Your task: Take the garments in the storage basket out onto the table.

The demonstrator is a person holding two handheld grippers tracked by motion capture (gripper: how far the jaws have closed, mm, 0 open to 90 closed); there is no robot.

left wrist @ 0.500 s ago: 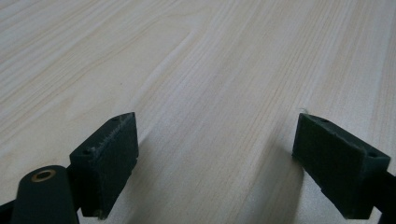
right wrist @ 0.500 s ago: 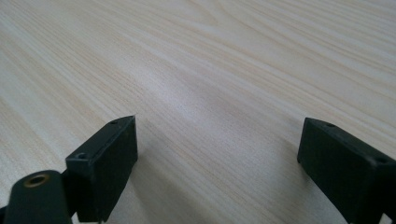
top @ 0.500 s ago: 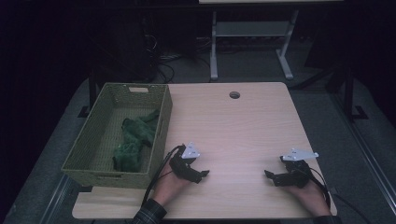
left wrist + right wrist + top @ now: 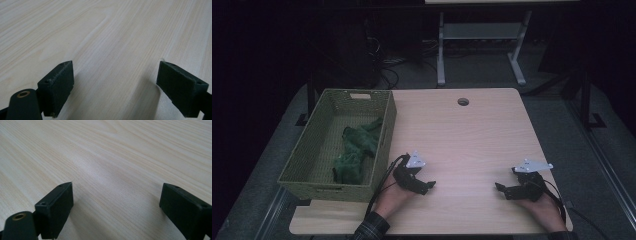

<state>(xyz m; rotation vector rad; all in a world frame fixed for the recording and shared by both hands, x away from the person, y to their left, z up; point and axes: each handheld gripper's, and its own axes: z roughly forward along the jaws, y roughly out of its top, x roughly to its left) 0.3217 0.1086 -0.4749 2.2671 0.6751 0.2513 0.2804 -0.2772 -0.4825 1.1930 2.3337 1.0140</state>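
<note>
Both grippers rest low on the light wooden table (image 4: 462, 145), near its front edge. My left gripper (image 4: 424, 187) lies just right of the basket and points toward the table's middle. Its jaws stand wide open in the left gripper view, left gripper (image 4: 115, 87), with bare wood between them. My right gripper (image 4: 504, 190) sits at the front right and points left. In the right gripper view, right gripper (image 4: 116, 210), the jaws are equally wide apart over bare wood. A green woven basket (image 4: 384, 145) on the table's left side holds crumpled green cloth (image 4: 357, 150).
A round cable hole (image 4: 463, 102) sits near the table's far edge. Behind the table stands a grey metal frame (image 4: 479, 45) on dark floor. Cables trail from both grippers toward the person's hands (image 4: 389, 200).
</note>
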